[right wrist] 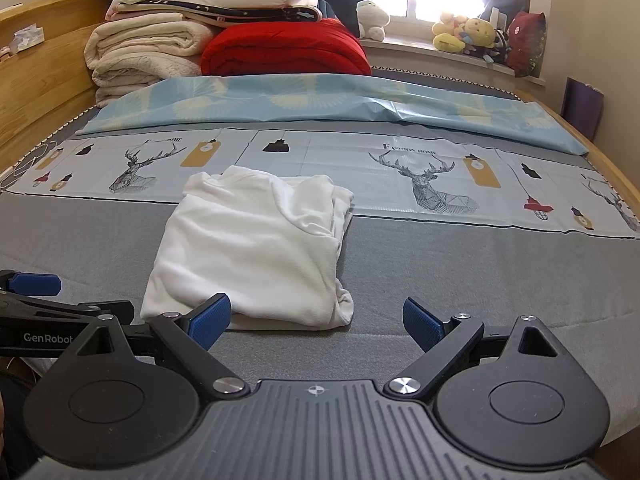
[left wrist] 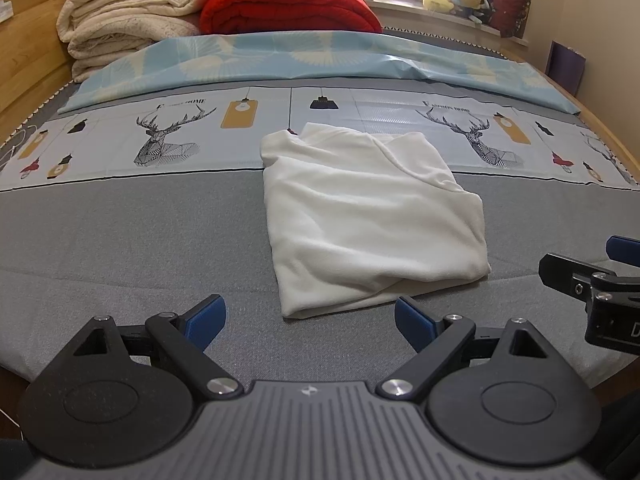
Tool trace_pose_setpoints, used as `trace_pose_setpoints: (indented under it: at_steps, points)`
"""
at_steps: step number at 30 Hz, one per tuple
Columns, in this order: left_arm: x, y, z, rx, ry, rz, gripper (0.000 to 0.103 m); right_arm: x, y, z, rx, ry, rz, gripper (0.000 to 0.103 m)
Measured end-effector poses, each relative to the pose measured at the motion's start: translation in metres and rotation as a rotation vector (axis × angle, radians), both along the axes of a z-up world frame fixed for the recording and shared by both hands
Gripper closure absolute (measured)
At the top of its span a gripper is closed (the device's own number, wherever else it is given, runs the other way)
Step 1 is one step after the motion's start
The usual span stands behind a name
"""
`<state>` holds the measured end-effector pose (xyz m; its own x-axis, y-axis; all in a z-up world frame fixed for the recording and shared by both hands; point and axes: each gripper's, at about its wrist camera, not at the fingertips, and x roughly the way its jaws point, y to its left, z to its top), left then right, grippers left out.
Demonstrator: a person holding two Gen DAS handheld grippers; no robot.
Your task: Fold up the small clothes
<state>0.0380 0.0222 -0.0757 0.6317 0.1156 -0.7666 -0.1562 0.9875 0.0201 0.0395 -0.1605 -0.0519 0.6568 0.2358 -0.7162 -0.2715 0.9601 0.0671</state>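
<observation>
A white garment [left wrist: 368,216] lies folded into a compact rectangle on the grey bed sheet [left wrist: 140,240]; it also shows in the right wrist view [right wrist: 256,248]. My left gripper [left wrist: 310,322] is open and empty, just in front of the garment's near edge. My right gripper [right wrist: 316,322] is open and empty, close to the garment's near right corner. The right gripper shows at the right edge of the left wrist view [left wrist: 592,280], and the left gripper shows at the left edge of the right wrist view [right wrist: 36,300].
A deer-print sheet [left wrist: 168,136] and a light blue cover [left wrist: 280,56] lie beyond the garment. Folded cream blankets [left wrist: 128,16] and a red quilt [left wrist: 288,8] are stacked at the far end. A wooden bed frame [left wrist: 28,52] runs along the left. Plush toys [right wrist: 468,34] sit on the windowsill.
</observation>
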Motion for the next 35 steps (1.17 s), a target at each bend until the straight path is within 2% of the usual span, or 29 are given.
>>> trace_pose_setpoints:
  at_steps: [35]
  points:
    - [0.0,0.0005,-0.0002,0.008,-0.018,-0.026,0.009,-0.0022,-0.0039,-0.0004,0.0,-0.004,0.018,0.01]
